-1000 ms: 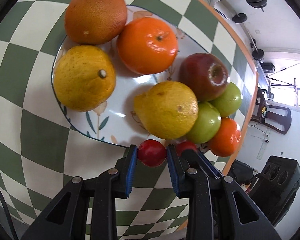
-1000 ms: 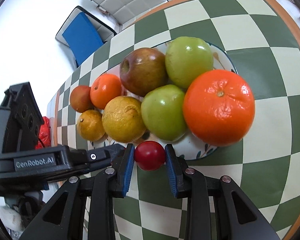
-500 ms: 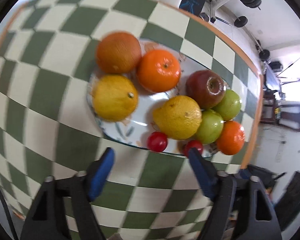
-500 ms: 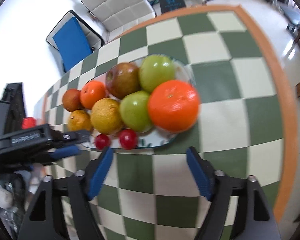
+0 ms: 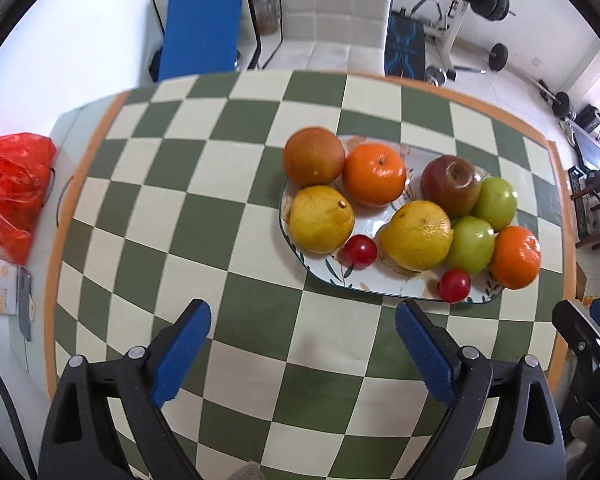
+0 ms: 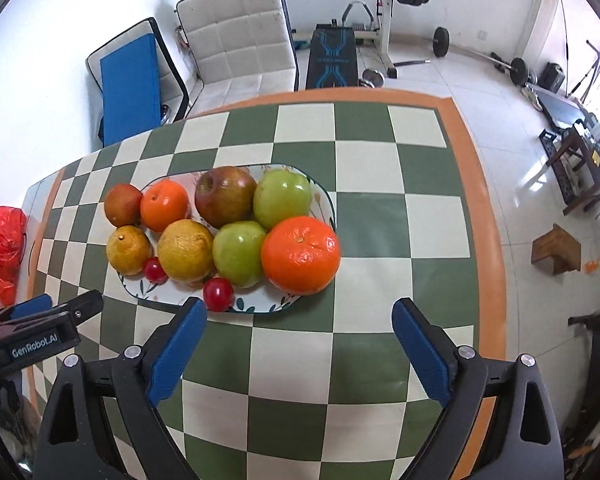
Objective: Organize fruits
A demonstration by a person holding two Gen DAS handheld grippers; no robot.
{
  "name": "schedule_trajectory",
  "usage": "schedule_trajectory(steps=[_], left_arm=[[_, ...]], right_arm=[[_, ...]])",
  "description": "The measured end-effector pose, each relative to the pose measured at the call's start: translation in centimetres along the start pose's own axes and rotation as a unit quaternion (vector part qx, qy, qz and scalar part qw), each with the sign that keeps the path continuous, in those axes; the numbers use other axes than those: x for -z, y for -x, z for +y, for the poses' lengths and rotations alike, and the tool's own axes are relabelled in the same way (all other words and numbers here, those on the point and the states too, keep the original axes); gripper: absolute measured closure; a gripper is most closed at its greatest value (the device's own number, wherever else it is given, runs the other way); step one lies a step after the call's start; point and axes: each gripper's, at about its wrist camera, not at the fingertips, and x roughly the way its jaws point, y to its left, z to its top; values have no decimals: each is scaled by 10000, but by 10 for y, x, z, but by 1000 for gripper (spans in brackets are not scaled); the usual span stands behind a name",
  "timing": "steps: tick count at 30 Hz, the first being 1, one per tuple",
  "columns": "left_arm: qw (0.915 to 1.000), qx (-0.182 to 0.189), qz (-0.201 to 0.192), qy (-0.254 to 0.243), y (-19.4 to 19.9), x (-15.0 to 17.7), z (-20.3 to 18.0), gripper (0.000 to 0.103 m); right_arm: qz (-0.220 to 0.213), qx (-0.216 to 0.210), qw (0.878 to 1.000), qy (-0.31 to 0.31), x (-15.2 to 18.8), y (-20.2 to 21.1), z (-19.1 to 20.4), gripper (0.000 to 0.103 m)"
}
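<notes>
- Left gripper (image 5: 303, 326): jaws wide apart and having just been opening, with nothing between the blue pads (image 5: 180, 354); only bare checked tablecloth (image 5: 180, 184) lies under the gap.
- Right gripper (image 6: 299, 324): jaws likewise wide and having just been opening, empty; its tips hang over the cloth just short of the plate's near rim.
- Plate (image 5: 384, 286): oval, with a leaf pattern, lying ahead of the left gripper and toward its right finger; in the right wrist view the plate (image 6: 256, 307) lies ahead and toward the left finger.
- Cherry tomatoes: one (image 5: 360, 251) sits on the plate between the two yellow citrus fruits; the other (image 5: 454, 285) rests at the near rim, closest to the left gripper's right fingertip. In the right wrist view the second tomato (image 6: 218, 294) sits just beyond the left fingertip.
- Yellow citrus fruits (image 5: 322, 219) and (image 5: 418, 235): on the near half of the plate.
- Oranges: a dark one (image 5: 314, 157) and a bright one (image 5: 374, 179) at the far side; a third (image 5: 515, 257) at the plate's right end.
- Apples: one red (image 5: 450, 186) and two green (image 5: 494, 203), (image 5: 471, 244), touching one another toward the right.
- Red plastic bag (image 5: 12, 192): well off to the left of the left gripper, beyond the cloth's edge.
- Other gripper's body (image 6: 32, 338): visible beside the right gripper's left finger.
</notes>
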Motion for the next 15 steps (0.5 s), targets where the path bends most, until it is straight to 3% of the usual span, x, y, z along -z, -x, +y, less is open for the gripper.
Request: schedule_trajectory(steps=[9,15], left_arm=[[9978,56,-636,-187,75,24,3,8],[9925,112,-1171,-342,142,49,6,8]], right_arm=[[-336,32,9994,38,23,60,8,7],[-794,8,9968,31,51,131,11,7]])
